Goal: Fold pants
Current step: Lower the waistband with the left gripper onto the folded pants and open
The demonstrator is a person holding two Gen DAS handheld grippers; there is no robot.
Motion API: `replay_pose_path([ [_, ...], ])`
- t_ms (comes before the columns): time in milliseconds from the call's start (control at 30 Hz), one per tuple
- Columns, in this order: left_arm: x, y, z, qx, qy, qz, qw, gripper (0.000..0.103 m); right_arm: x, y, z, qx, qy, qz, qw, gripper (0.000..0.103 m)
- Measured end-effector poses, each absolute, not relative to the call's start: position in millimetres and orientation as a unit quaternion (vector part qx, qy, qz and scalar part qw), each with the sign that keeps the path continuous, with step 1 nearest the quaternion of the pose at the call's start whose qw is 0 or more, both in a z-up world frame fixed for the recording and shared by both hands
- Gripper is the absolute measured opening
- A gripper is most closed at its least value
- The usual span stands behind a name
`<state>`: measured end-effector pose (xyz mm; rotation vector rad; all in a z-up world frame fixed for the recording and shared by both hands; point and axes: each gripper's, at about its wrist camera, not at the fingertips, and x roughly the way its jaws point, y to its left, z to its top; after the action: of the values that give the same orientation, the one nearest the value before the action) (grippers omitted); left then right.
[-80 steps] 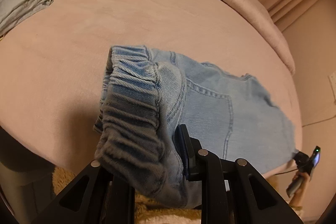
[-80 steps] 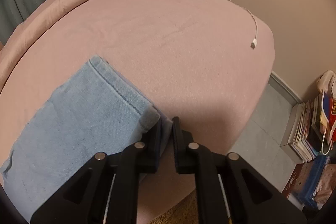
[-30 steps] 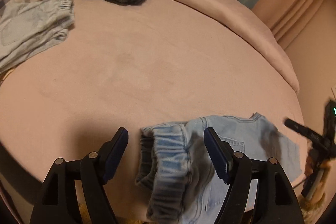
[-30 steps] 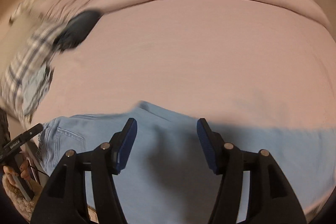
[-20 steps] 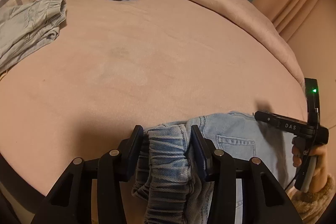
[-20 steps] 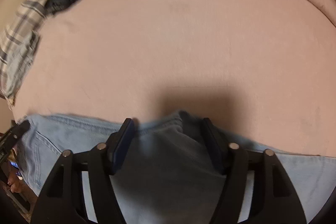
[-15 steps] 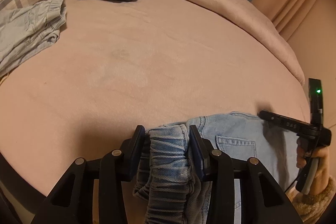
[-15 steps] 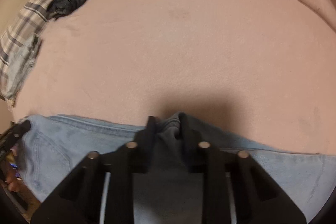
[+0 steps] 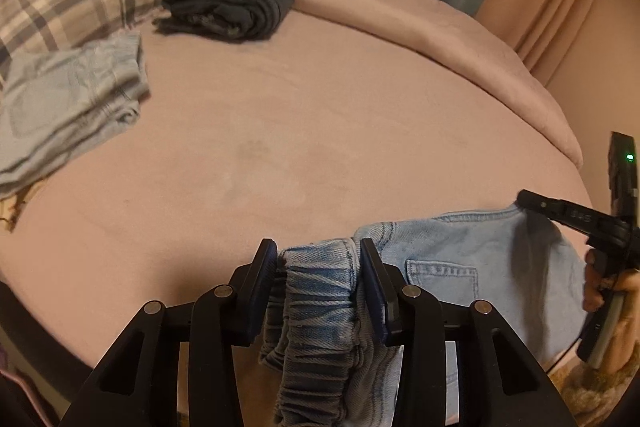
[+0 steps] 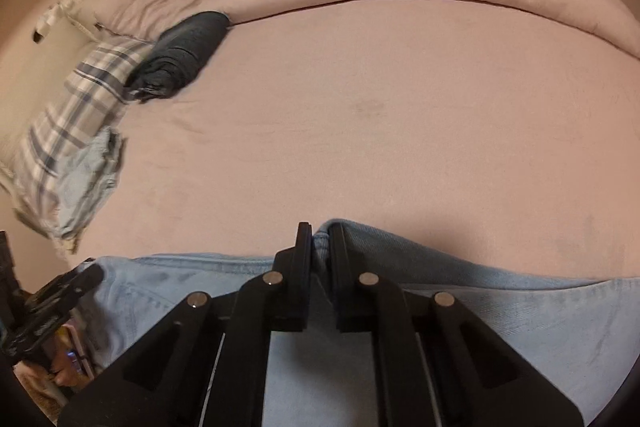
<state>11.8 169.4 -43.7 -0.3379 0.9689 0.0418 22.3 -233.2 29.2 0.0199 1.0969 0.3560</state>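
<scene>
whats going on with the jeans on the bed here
A person is folding light blue jeans at the near edge of a pink bed. The left hand-held gripper clamps the bunched elastic waistband, which droops over the edge. The right hand-held gripper pinches the jeans' far edge further along. Folded dark pants and another light pair lie farther back.
</scene>
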Motion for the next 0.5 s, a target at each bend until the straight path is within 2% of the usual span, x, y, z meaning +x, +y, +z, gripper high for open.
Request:
replay_pose_path([
  [200, 22, 166, -73, -0.143, 0.495, 0.030, 0.857, 0.043, 34, -222, -27, -0.052, 0.561, 0.124, 0.817, 0.011],
  [367, 27, 171, -82, -0.151, 0.509, 0.029, 0.847, 0.045, 31, -205, -34, -0.116, 0.543, 0.093, 0.826, 0.014],
  [500, 22, 171, -86, -0.161, 0.504, 0.034, 0.848, 0.051, 29, -198, -37, -0.140, 0.529, 0.069, 0.834, 0.014],
])
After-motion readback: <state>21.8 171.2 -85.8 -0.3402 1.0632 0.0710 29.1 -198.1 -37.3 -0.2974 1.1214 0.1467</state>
